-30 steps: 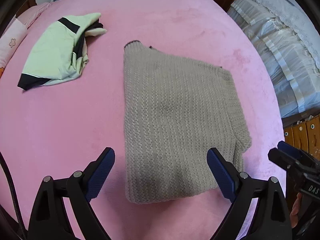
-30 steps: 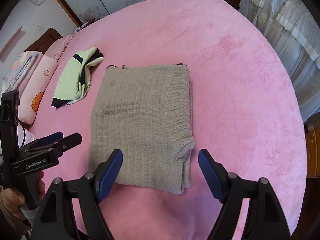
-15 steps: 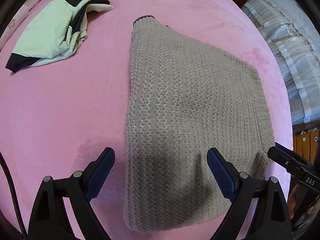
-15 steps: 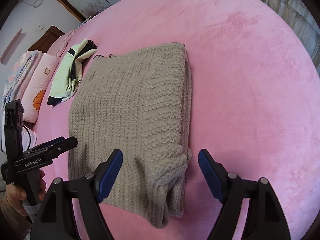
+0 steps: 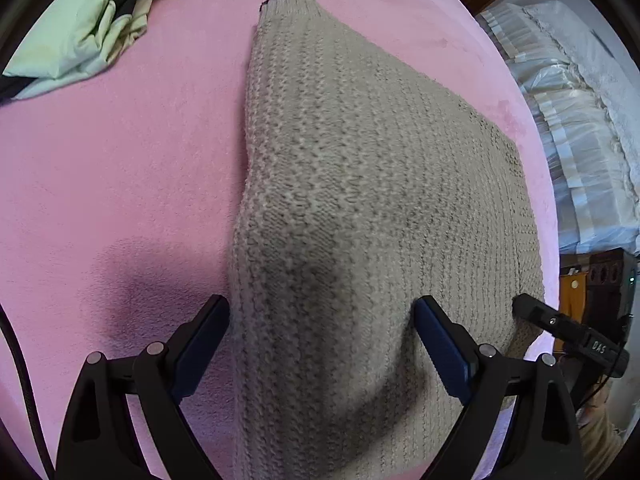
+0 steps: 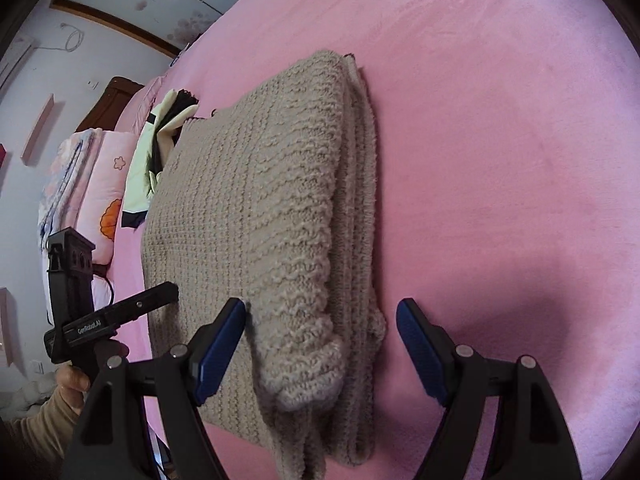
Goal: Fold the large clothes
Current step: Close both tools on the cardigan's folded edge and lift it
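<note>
A beige knit sweater (image 5: pixel 360 208) lies folded in a rectangle on the pink bed; it also shows in the right wrist view (image 6: pixel 272 216) with a rolled sleeve on its right edge. My left gripper (image 5: pixel 322 324) is open, low over the sweater's near left corner, its jaws straddling the edge. My right gripper (image 6: pixel 320 332) is open, low over the near right corner, its jaws either side of the sleeve roll. Each gripper shows in the other's view: the right one (image 5: pixel 568 332) and the left one (image 6: pixel 120 316).
A pale green and black garment (image 5: pixel 84 36) lies crumpled at the far left of the pink bed (image 5: pixel 100 184). Pillows and a folded quilt (image 6: pixel 84 184) sit at the headboard end. White curtains (image 5: pixel 580 128) and a cabinet stand beyond the bed's right edge.
Both grippers have dropped down and forward toward the sweater's near edge. They stay open. The sweater has not moved.
</note>
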A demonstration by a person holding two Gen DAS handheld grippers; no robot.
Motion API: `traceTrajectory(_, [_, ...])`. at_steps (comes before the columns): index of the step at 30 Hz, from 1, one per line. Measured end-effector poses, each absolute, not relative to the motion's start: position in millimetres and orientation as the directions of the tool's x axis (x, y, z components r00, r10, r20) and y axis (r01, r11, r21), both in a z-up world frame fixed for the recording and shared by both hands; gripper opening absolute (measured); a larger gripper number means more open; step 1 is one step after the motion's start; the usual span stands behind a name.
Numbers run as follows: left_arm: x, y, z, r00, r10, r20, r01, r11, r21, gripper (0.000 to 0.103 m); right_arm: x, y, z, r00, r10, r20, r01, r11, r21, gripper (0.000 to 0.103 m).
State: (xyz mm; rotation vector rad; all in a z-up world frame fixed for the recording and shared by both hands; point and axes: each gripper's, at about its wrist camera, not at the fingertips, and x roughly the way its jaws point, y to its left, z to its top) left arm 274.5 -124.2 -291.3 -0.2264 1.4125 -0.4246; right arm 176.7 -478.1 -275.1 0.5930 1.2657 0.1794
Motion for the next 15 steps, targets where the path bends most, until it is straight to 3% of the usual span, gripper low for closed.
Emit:
traceTrajectory(13, [295.6, -123.3, -320.4, 0.030, -0.533, -0.846, 0.184, 0.835, -0.519, 0.093, 203.4, -479.8, -308.4, 0.297, 0.600, -0.743, 0.142, 0.741, 0.656, 0.073])
traceTrajectory(15, [298.7, -122.5, -327.7, 0.018, -0.550, -0.835, 0.165, 0.825, -0.540, 0.097, 206.5, -477.1, -310.3, 0.295, 0.605, -0.740, 0.136, 0.740, 0.659, 0.070])
